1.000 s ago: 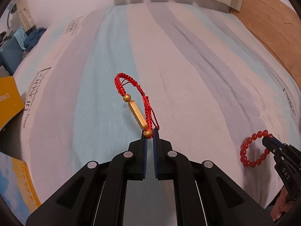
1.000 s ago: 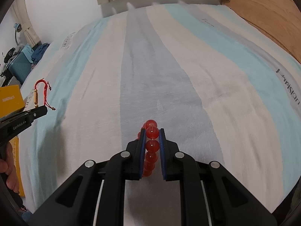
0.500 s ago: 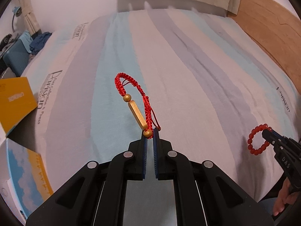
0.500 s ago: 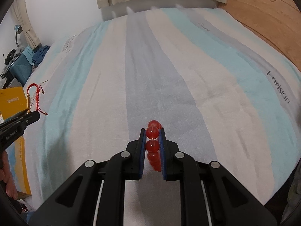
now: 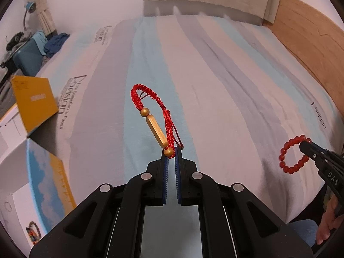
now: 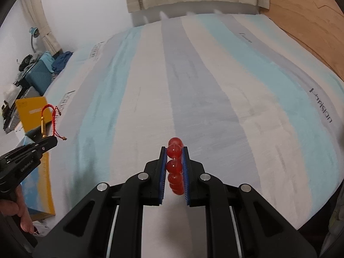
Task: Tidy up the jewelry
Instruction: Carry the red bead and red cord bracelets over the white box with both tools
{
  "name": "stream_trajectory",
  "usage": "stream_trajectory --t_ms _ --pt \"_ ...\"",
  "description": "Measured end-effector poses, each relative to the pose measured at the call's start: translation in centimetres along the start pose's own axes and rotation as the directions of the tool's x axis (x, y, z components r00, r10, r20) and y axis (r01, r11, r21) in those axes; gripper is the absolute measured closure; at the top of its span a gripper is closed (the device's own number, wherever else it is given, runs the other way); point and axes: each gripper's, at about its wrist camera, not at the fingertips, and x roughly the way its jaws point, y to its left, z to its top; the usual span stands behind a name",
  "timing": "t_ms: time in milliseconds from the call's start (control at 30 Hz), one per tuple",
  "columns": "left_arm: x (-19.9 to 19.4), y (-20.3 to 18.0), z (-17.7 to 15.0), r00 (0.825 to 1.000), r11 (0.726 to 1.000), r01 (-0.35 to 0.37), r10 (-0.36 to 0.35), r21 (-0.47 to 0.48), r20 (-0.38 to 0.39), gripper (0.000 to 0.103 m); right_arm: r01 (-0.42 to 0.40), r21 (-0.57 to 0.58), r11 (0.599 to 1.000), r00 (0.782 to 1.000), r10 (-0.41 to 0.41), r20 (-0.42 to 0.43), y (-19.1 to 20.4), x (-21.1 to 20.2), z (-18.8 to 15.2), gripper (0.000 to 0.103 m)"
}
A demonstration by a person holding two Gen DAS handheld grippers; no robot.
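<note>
Two bracelets (image 5: 158, 120) aloft, prob. mid-bed (image 5: 225, 90).

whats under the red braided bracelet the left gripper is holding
Only the striped bedsheet lies below the red braided cord bracelet with gold bar, gripped by the left gripper; nothing shows beneath.

Items counted: two bracelets, namely one red braided cord bracelet (image 5: 158, 120) and one red bead bracelet (image 5: 293, 154). Two hand-held grippers, left (image 5: 171, 161) and right (image 6: 174, 165). One bed (image 5: 225, 86). One yellow box (image 5: 34, 103).
</note>
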Motion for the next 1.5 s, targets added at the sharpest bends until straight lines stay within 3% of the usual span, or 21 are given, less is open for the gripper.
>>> stream_trajectory --t_ms 433,833,1233,1500 --pt "-4.4 3.7 -2.5 1.0 0.999 -0.031 0.031 -0.023 0.006 0.098 -0.02 -0.069 0.997 1.0 0.021 0.015 5.6 -3.4 -0.3 0.09" --pt "-9.2 10.6 -4.9 0.995 0.99 -0.099 0.101 -0.096 0.016 0.098 -0.082 -0.165 0.983 0.996 0.087 0.024 13.6 -5.6 -0.9 0.09" --pt "-13.9 18.5 -7.6 0.982 0.962 -0.18 0.188 -0.205 0.02 0.098 -0.16 -0.252 0.954 0.986 0.169 0.012 22.3 -7.3 -1.5 0.09" --pt "-16.3 23.3 -9.9 0.973 0.937 -0.216 0.229 -0.273 0.017 0.098 -0.216 -0.346 0.913 0.974 0.228 -0.008 29.3 -8.4 -3.1 0.09"
